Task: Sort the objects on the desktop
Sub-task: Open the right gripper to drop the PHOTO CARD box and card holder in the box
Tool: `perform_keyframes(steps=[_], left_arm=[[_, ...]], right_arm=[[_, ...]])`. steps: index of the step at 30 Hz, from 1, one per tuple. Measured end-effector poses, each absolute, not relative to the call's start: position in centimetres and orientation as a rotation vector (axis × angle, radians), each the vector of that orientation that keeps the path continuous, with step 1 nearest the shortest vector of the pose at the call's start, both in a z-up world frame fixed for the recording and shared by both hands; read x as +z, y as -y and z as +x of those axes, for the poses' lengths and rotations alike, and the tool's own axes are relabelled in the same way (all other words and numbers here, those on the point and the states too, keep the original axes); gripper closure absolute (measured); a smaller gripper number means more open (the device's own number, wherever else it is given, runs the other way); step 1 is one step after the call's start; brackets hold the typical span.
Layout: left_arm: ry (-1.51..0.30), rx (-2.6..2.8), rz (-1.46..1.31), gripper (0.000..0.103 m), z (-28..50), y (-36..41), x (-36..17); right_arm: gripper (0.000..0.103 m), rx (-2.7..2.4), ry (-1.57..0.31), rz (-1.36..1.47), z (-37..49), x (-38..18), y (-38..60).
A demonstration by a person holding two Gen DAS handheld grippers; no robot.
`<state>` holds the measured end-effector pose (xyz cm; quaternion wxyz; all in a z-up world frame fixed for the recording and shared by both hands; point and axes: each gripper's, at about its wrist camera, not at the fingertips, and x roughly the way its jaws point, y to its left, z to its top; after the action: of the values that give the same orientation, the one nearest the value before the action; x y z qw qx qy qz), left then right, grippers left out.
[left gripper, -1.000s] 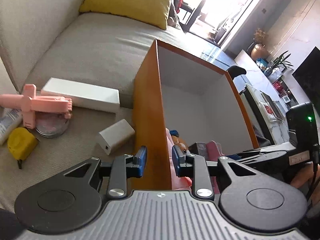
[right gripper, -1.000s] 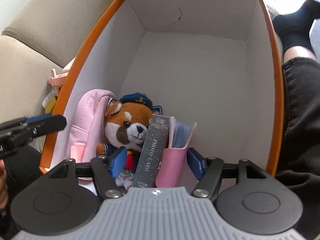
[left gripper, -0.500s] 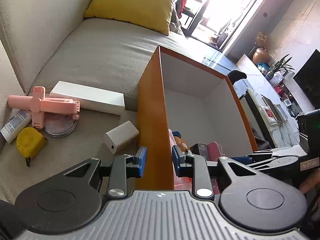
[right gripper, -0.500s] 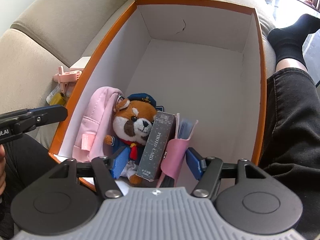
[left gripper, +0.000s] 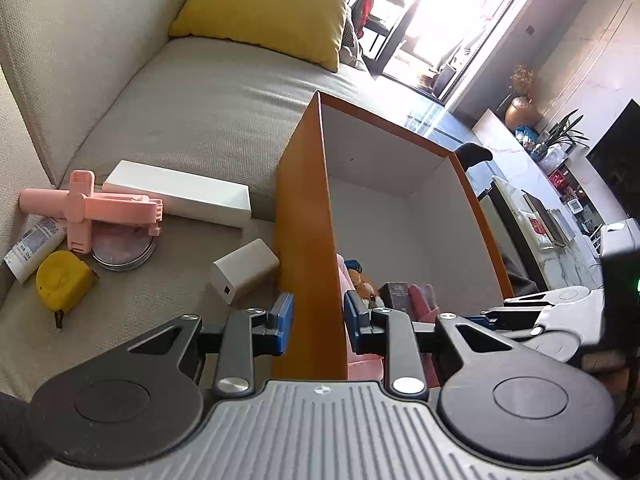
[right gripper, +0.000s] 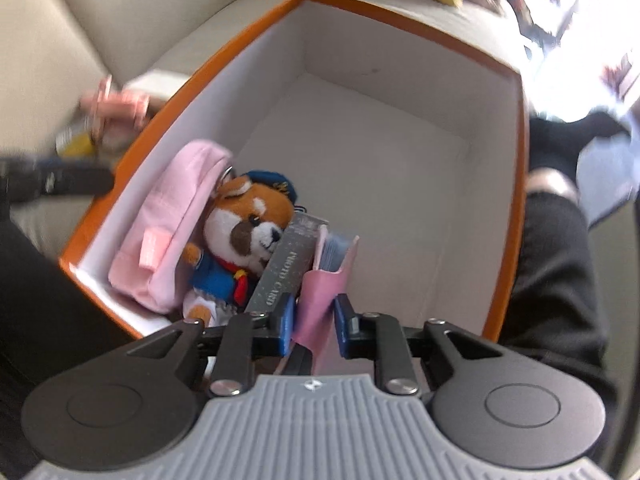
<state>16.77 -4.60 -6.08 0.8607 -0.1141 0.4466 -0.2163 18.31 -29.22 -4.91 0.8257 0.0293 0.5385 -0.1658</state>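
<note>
Right wrist view: right gripper [right gripper: 311, 326] jaws were closing, narrower than a second ago, around the pink card holder [right gripper: 326, 280] in the box [right gripper: 516, 216] | left gripper [left gripper: 316, 322] gripped the box wall | sorting unfinished

box [right gripper: 516, 184] far half open, plush toy [right gripper: 248, 232] crowding near corner

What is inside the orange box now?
The orange box holds a pink pouch, a plush fox toy, a grey photo card pack and a pink card holder, all at one end. Whatever lies beneath them is covered.
</note>
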Motion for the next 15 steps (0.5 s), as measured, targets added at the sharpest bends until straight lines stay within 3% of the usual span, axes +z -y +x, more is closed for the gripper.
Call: perform_keyframes(steps=[3,12,15], left_arm=[[-0.936,-0.455,-0.252,0.073,16.7,4.3,-6.2],[-0.93,-0.458,-0.264,0.073,16.7,4.0,-6.3],[-0.925,-0.448,-0.257,0.073,16.6,3.9,-6.1]], right_arm=[[0.079,-0.348,-1.158,-0.041,19.0,-4.9,28.2],[0.074,-0.349,-1.139,0.248,17.9,-4.9,32.0],[0.068,-0.359,-1.134,0.264,18.2,-5.4,32.0]])
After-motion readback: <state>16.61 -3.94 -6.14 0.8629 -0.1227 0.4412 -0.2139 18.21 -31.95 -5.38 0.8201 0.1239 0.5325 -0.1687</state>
